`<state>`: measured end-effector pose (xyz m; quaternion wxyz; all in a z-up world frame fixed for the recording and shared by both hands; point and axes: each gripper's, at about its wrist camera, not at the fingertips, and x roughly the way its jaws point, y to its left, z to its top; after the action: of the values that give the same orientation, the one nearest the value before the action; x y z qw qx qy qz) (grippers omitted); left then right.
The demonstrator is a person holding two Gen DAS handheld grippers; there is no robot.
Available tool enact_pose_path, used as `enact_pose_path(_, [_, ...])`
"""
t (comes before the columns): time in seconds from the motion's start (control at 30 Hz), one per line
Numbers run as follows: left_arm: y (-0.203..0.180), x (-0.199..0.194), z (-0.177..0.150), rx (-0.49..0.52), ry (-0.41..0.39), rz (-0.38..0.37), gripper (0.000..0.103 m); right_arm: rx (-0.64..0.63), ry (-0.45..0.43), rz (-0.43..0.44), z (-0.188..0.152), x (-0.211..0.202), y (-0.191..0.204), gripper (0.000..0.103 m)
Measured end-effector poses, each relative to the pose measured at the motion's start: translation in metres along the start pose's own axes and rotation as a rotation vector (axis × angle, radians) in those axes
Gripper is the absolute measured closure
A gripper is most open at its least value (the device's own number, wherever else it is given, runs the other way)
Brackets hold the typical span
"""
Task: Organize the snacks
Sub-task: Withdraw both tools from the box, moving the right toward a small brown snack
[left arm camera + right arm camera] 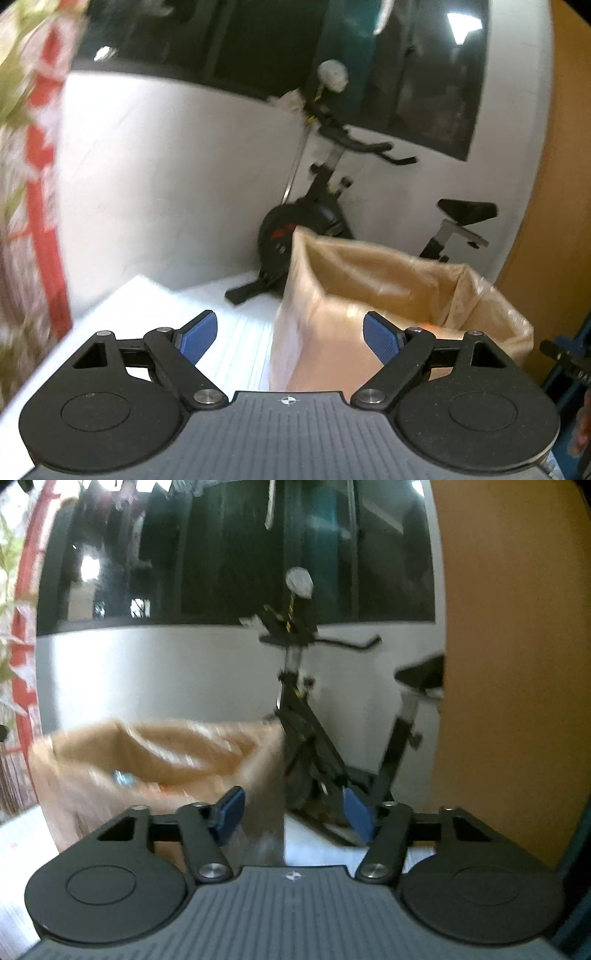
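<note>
An open tan plastic bag point(369, 280) stands on a white surface point(166, 306), just ahead of my left gripper point(290, 325). That gripper is open, its blue pads point(199, 336) bare, and the bag's near wall shows behind the gap. In the right wrist view the same bag point(166, 753) sits to the left, blurred, with a blue wrapper point(123, 778) and something orange point(155, 788) inside it. My right gripper point(292, 801) is open with nothing between its pads; the bag's right edge lies beyond its left finger.
A black exercise bike point(321, 206) point(306, 720) stands behind the bag against a white wall under a dark window. An orange-brown panel point(509, 664) fills the right side. A red frame with plants point(40, 147) is at the far left.
</note>
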<state>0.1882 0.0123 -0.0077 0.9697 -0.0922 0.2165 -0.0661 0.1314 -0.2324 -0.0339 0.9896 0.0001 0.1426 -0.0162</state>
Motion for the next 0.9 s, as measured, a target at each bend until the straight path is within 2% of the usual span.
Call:
enact_pose_path(0.13, [0.009,-0.006,-0.033,-0.072,0.04,0.038,0.017,0.04,0.091,0.0,-0.043,0.01,-0.011,0.051])
enact_pose_path(0.3, [0.016,-0.005,-0.061,-0.071,0.094,0.088,0.017,0.131,0.245,-0.001,-0.092,0.034,-0.019,0.052])
enact_pose_path(0.5, [0.022,0.004,-0.069,-0.06,0.124,0.113,0.017,0.286,0.34,-0.037,-0.103,0.065,-0.037,0.052])
enact_pose_path(0.7, [0.026,0.009,-0.076,-0.045,0.145,0.108,0.017,0.309,0.442,-0.141,-0.113,0.094,-0.034,0.052])
enact_pose_path(0.77, [0.027,0.01,-0.081,-0.051,0.158,0.108,0.018,0.3,0.438,-0.164,-0.115,0.099,-0.03,0.052])
enact_pose_path(0.87, [0.027,0.011,-0.085,-0.053,0.172,0.107,0.018,0.27,0.439,-0.18,-0.115,0.103,-0.023,0.063])
enact_pose_path(0.9, [0.026,0.01,-0.085,-0.053,0.175,0.106,0.018,0.265,0.439,-0.175,-0.115,0.104,-0.022,0.074])
